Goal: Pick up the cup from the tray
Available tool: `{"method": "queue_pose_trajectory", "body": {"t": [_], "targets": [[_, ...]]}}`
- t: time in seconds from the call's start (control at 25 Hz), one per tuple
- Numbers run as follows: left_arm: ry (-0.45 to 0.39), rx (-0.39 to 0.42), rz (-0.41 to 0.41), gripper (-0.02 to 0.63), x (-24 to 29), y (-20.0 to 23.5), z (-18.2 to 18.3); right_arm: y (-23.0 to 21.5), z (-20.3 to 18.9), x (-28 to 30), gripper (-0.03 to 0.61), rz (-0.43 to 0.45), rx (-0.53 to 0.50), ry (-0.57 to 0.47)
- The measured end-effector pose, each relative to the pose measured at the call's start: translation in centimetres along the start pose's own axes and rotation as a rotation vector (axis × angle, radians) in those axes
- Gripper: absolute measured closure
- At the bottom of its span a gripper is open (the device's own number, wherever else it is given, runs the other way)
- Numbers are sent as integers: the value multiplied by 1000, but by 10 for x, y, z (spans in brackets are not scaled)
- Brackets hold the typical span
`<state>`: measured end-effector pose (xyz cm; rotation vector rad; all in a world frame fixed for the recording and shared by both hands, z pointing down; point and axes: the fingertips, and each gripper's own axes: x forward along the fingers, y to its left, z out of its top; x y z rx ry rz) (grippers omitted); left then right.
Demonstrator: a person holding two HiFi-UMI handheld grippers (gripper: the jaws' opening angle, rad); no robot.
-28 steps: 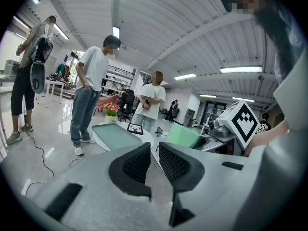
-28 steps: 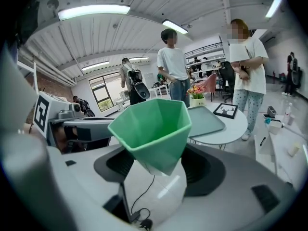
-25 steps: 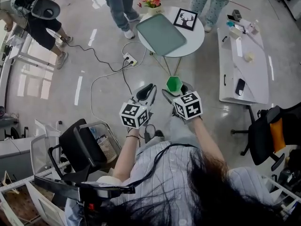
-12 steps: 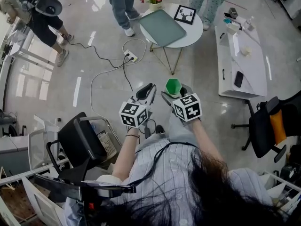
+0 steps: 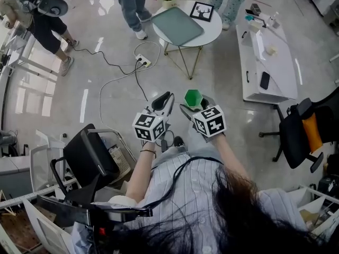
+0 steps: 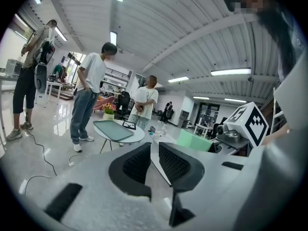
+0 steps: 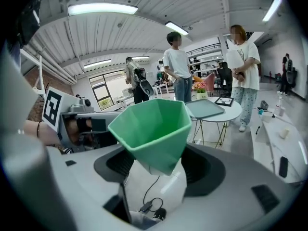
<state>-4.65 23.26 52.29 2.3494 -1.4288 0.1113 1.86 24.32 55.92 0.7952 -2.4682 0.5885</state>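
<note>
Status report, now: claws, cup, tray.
Right claw shut on green cup, cup upright. Left claw shut, holding nothing. Tray on the round table, well away. No obstruction.

Bright, even light from ceiling tubes (image 7: 98, 8); glare streaks the glossy floor (image 5: 87, 97); gripper views bulge fisheye, corners black.

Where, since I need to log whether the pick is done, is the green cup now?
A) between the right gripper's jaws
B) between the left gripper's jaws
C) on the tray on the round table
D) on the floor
A: the right gripper view shows the green cup clamped between the jaws of the right gripper, while the left gripper holds nothing and the tray has no cup on it.
</note>
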Motion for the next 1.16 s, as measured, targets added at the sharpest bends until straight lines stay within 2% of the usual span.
{"method": "queue_pose_trajectory", "body": {"t": [0.32,1.16], "targets": [[10,1,-23,549,-4,-12,-9,4,-13,-10,272,-11,9,5],[9,13,-33,549,-2,-16,-7,6,-10,-12,272,-11,-3,4]]}}
